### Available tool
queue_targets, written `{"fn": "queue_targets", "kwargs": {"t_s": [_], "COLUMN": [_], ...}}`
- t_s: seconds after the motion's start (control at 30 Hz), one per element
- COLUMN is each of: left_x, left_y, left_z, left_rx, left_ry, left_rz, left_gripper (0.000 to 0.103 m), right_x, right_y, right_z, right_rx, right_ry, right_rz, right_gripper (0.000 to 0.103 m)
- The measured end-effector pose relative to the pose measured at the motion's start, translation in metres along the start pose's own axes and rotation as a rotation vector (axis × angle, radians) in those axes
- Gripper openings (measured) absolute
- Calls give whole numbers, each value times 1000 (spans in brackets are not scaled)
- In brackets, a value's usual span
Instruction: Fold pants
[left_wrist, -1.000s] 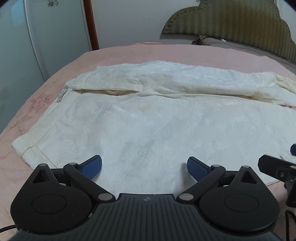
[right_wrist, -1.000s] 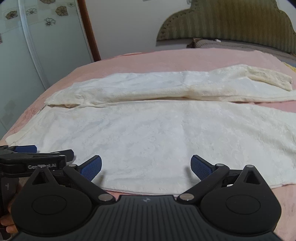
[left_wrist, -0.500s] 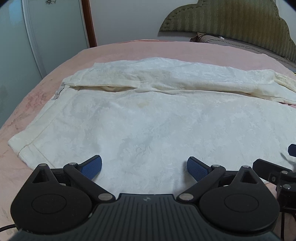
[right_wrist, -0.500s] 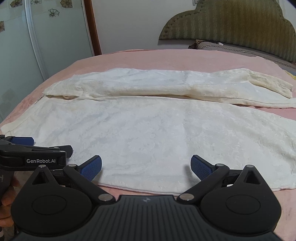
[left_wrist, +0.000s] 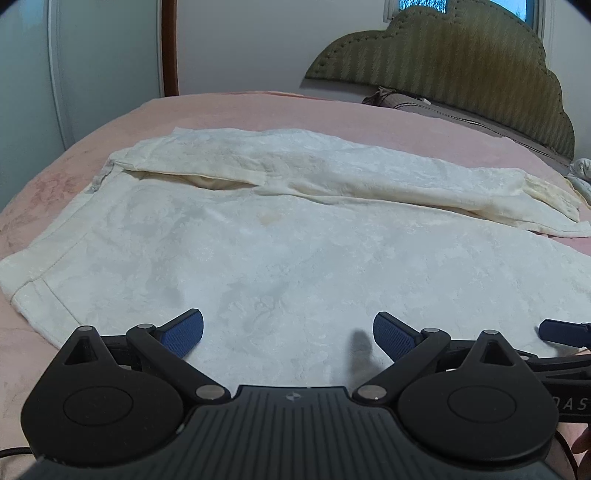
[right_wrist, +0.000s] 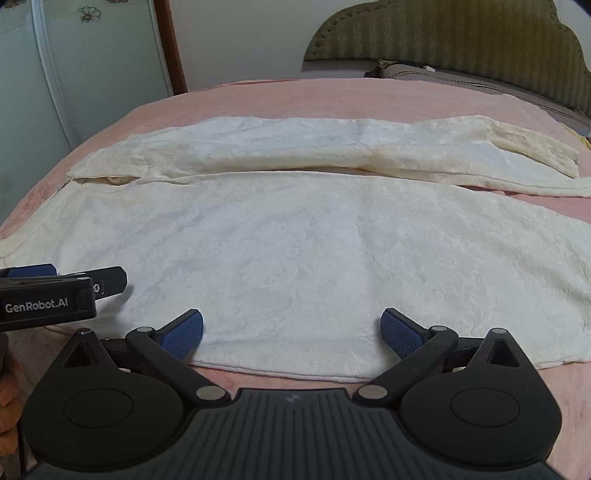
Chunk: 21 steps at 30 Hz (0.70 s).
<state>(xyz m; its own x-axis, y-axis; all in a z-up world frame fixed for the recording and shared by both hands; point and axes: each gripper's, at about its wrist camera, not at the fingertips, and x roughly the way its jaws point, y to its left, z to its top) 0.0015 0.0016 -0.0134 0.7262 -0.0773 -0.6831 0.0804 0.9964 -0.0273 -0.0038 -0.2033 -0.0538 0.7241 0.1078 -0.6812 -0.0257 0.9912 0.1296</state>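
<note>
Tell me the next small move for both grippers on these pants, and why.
Probably lower both onto the near edge of the pants and close. The left gripper and right gripper are open and hold nothing, and the near leg lies flat on the bed beside the far leg, unfolded.

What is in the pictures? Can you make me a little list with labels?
place: pink bed with a green headboard
clothing: cream pants spread flat, legs side by side, not yet folded
left tool: open, over the near edge of the pants, holding nothing
right tool: open, over the near edge of the pants, holding nothing
mark: small yellowish stain on the near leg
behind: pale wardrobe doors with flower prints
</note>
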Motion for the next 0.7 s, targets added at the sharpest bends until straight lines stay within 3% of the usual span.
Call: {"fn": "queue_targets", "kwargs": {"t_s": [0.5,0.7], "left_x": [3,6], "left_y": [-1,6], "left_z": [-2,7], "left_rx": [19,-8], "left_ry": [17,19], "left_rz": [-40,-40], "left_gripper": [100,100], "right_x": [5,0], "right_y": [4,-9], "right_z": [-7,-17], "right_rx": [-30,-41], "right_ry": [-7,-79], "right_rz": [-26,56], "right_gripper": [103,103]}}
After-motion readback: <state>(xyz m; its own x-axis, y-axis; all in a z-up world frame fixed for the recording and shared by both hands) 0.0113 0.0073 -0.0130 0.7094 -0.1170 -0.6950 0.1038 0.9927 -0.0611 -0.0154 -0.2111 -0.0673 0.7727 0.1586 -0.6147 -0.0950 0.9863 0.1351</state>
